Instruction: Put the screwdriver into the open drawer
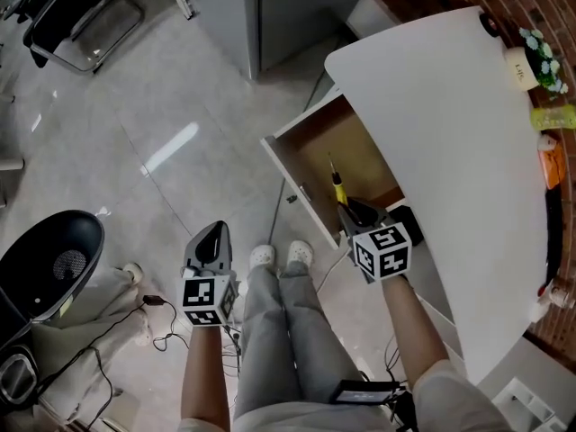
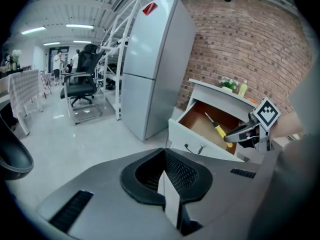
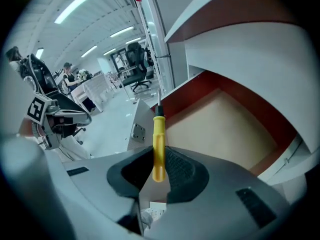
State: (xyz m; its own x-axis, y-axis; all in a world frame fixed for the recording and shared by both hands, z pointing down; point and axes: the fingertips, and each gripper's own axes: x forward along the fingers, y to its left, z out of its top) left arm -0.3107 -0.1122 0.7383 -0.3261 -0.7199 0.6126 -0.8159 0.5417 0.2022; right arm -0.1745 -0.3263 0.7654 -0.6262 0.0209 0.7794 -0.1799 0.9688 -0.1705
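The screwdriver (image 1: 337, 188) has a yellow handle and a thin metal shaft, and it is clamped by the handle between the jaws of the right hand-held gripper (image 1: 346, 209). In the right gripper view the handle (image 3: 158, 149) stands upright between the two dark pads with its butt end just past them, and the shaft points away from the person. It hangs over the inside of the open drawer (image 1: 293, 184), near the drawer's front corner, and I cannot tell whether the tip touches anything. The drawer shows a bare tan bottom and a white front panel with a small handle, and it is pulled out from under the white counter (image 1: 450, 151). A small plant and a few bottles stand along the counter's far edge against a brick wall. The left hand-held gripper (image 1: 214, 233) is well apart from the drawer, over the tiled floor beside the person's white shoes (image 1: 281, 256); its jaws are pressed together with nothing between them.
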